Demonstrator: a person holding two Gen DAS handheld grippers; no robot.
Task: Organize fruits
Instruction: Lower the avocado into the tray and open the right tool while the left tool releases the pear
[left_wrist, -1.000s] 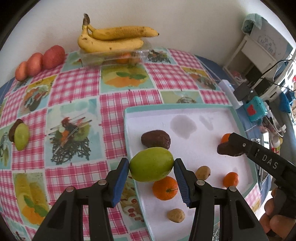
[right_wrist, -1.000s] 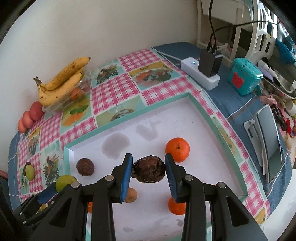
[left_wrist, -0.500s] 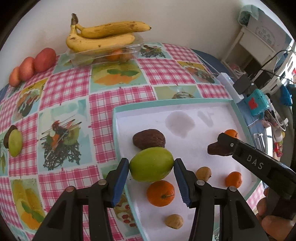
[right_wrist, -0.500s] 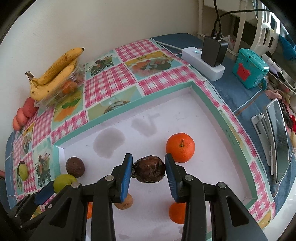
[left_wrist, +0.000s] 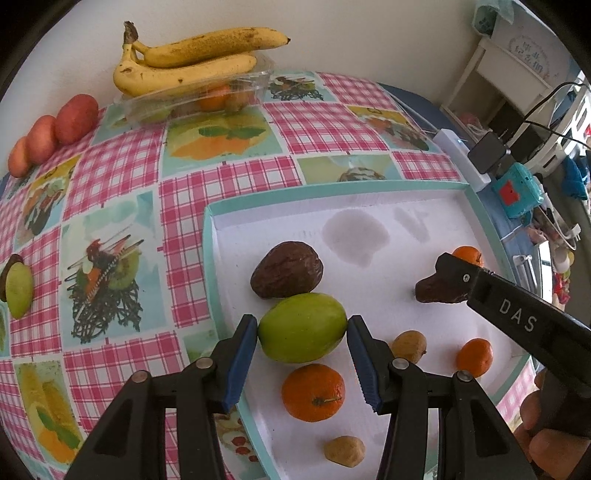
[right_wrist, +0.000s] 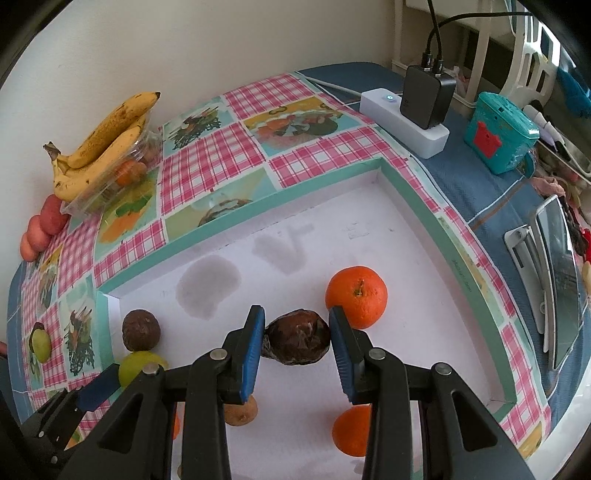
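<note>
Holding one fruit in each gripper above a white tray (left_wrist: 236, 225).

The left gripper (left_wrist: 302, 334) is pinching a green fruit (left_wrist: 303, 328) at the tray's left side, just beside a brown fruit (left_wrist: 286, 269) lying there; the right gripper (right_wrist: 297, 338) is clamping a wrinkled brown fruit (right_wrist: 298, 338) near an orange (right_wrist: 356, 297). Bananas (left_wrist: 184, 66) are lying on a clear box by the wall.

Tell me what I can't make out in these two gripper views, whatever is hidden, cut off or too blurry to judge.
- Left wrist view: the clear box under the bananas; its fruit blurs behind the plastic.
- Left wrist view: the dark fruit is half covered by the right gripper.
- Right wrist view: a small brown fruit and a lower orange sit partly behind the gripper fingers.
- Right wrist view: the green fruit is partly covered by the left gripper.
</note>
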